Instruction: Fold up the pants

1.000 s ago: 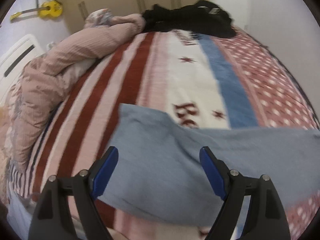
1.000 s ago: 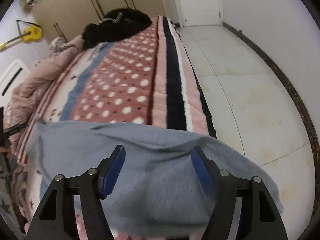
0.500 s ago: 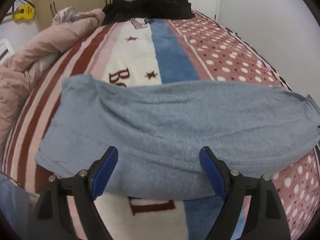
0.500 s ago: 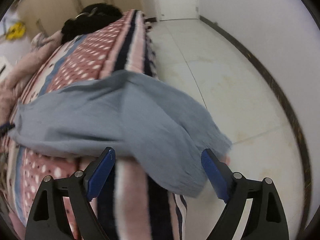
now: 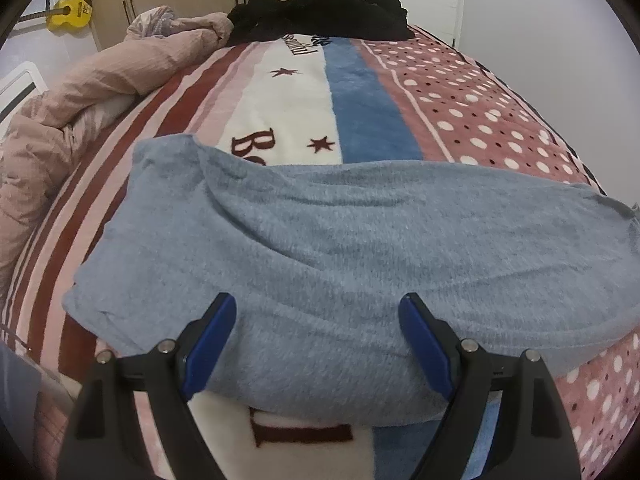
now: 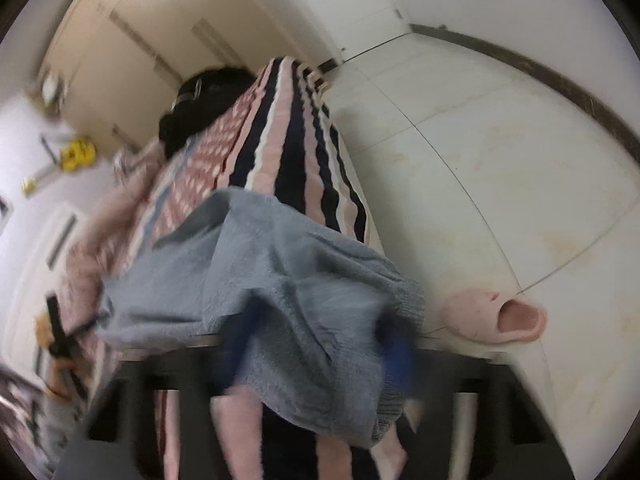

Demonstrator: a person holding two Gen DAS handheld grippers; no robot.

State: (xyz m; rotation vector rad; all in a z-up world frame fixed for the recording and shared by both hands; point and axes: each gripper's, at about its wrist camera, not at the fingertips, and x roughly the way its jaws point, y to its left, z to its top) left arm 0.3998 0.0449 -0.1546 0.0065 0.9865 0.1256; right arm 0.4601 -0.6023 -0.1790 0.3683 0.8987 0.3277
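Observation:
The grey-blue fleece pants (image 5: 344, 248) lie across the bed's patterned blanket (image 5: 360, 92), spread left to right. My left gripper (image 5: 316, 336) is open and empty, its blue pads over the pants' near edge. In the right wrist view the pants' end (image 6: 280, 300) hangs over the bed's side edge. My right gripper (image 6: 316, 356) is open, low beside the bed, with the hanging cloth draped between its blurred blue fingers (image 6: 396, 356).
A pink quilt (image 5: 80, 96) is bunched along the bed's left side. Black clothes (image 5: 328, 8) are piled at the far end. A pink slipper (image 6: 496, 316) lies on the tiled floor (image 6: 500, 160) right of the bed. Wardrobe doors stand behind.
The pants were dropped onto the bed and spread out. My left gripper pulled back a little. My right gripper swung down beside the bed's edge, now blurred with motion.

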